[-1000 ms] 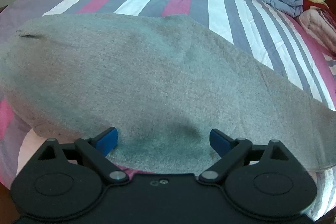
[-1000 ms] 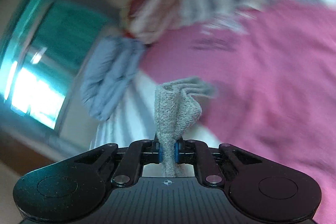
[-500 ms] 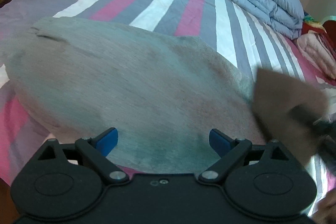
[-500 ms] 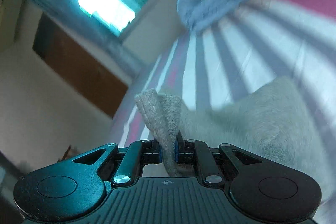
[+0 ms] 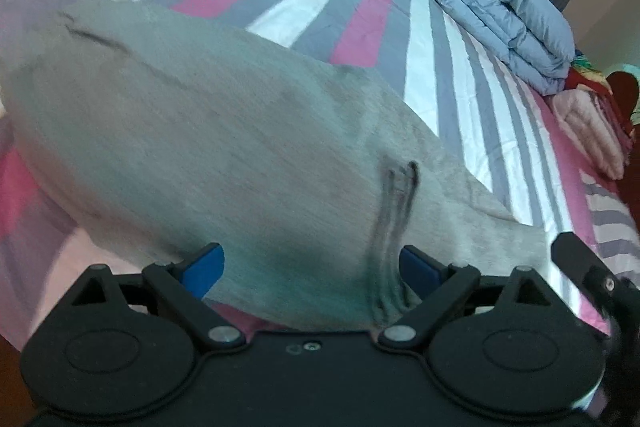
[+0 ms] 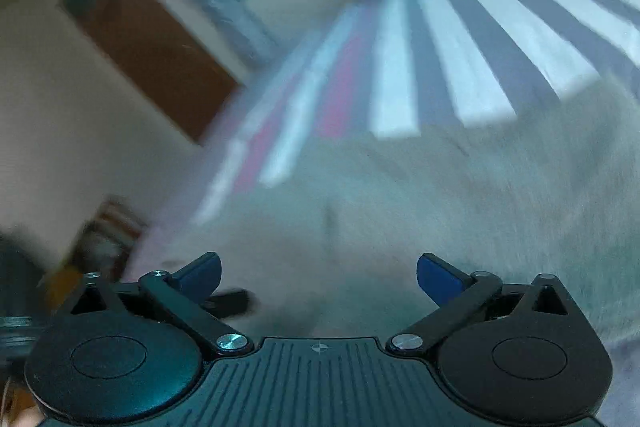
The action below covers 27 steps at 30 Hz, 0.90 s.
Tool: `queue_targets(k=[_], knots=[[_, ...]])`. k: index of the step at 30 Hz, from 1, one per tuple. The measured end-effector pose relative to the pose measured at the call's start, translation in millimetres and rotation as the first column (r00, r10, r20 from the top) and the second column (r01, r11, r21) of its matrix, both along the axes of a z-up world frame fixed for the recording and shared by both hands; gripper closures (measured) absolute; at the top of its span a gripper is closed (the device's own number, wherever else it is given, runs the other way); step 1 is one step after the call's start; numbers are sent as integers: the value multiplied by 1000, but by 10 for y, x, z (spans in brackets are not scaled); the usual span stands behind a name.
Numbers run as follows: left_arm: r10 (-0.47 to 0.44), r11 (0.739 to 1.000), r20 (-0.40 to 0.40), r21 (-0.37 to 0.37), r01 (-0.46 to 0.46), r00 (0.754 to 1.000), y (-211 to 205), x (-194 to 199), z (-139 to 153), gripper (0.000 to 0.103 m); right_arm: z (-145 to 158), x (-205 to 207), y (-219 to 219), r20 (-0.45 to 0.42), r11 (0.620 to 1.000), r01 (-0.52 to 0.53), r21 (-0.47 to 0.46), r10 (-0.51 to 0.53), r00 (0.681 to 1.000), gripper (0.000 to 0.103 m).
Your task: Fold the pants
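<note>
Your right gripper (image 6: 318,273) had just sprung open, dropping the leg end onto the pants (image 5: 224,147); your left gripper (image 5: 310,267) stood apart too, empty, the folded edge (image 5: 394,223) just ahead, running away from you across the bed (image 5: 420,67)

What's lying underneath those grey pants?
The grey pants lie on a striped bedsheet, pink, grey and white. The sheet directly under the cloth is covered.
</note>
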<state>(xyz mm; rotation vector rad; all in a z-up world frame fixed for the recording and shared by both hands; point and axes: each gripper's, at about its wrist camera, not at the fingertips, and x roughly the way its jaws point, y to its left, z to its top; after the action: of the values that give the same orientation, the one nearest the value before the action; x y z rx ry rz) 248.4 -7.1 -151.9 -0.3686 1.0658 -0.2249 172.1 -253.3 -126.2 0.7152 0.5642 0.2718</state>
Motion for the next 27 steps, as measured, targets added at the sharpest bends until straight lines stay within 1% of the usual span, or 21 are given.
queue_targets(k=[3,6,9,10,11,12,13,14,15,16,17,18,19,20,21,22,23,25,27], knots=[[-14,999,-53,-41,12,998,-81,-2,-65,14,-66,-139,-359,-5,989,141,-37,-142,990,0],[-44,999,-70,-27,42,997,-245,12,-111,13,-260,-313,-693,-47,969,239,-67,-242,969,0],[-64,998,-94,-14,63,994,-383,26,-154,10,-420,-343,-953,-85,956,289,-47,-292,953,0],[-67,997,-103,-41,63,992,-402,17,-167,12,-433,-411,-1021,-91,954,298,-38,-300,950,0],[-69,995,-110,-85,59,992,-403,12,-172,13,-472,-434,-1053,-91,953,302,-25,-303,949,0],[-68,989,-113,-141,51,991,-401,7,-168,21,-491,-447,-1087,-82,954,300,-17,-300,950,0],[-78,983,-112,-174,58,991,-413,3,-166,33,-484,-482,-1107,-75,955,297,-17,-297,952,0],[-101,978,-115,-192,78,988,-451,16,-170,39,-501,-477,-1103,-70,956,293,-19,-294,953,0],[-113,978,-126,-190,88,985,-489,34,-187,41,-512,-477,-1084,-70,956,292,-14,-292,954,0],[-106,982,-134,-172,82,985,-522,46,-214,44,-505,-539,-1081,-70,956,293,-9,-293,953,0],[-98,983,-141,-165,74,985,-537,55,-244,45,-519,-533,-1081,-71,955,298,-9,-298,952,0],[-92,983,-145,-170,67,985,-548,57,-271,49,-497,-568,-1086,-72,955,296,-10,-296,952,0],[-87,982,-142,-181,60,986,-562,52,-289,65,-499,-559,-1080,-71,956,292,-17,-293,953,0],[-91,978,-132,-198,63,987,-578,36,-296,66,-476,-574,-1065,-67,956,292,-28,-293,954,0],[-84,978,-113,-201,60,990,-591,6,-280,73,-466,-593,-1047,-62,956,292,-43,-294,954,0],[-84,983,-72,-172,70,994,-637,-25,-214,83,-457,-592,-1022,-59,954,293,-64,-296,953,1],[-102,985,-28,-141,97,994,-698,-46,-137,86,-453,-592,-995,-58,950,296,-96,-302,952,7],[-132,983,61,-120,138,989,-799,-39,96,92,-484,-589,-941,-66,946,290,-146,-302,951,13],[-157,978,150,-114,175,976,-884,-13,345,95,-513,-565,-920,-68,946,284,-159,-297,953,13]])
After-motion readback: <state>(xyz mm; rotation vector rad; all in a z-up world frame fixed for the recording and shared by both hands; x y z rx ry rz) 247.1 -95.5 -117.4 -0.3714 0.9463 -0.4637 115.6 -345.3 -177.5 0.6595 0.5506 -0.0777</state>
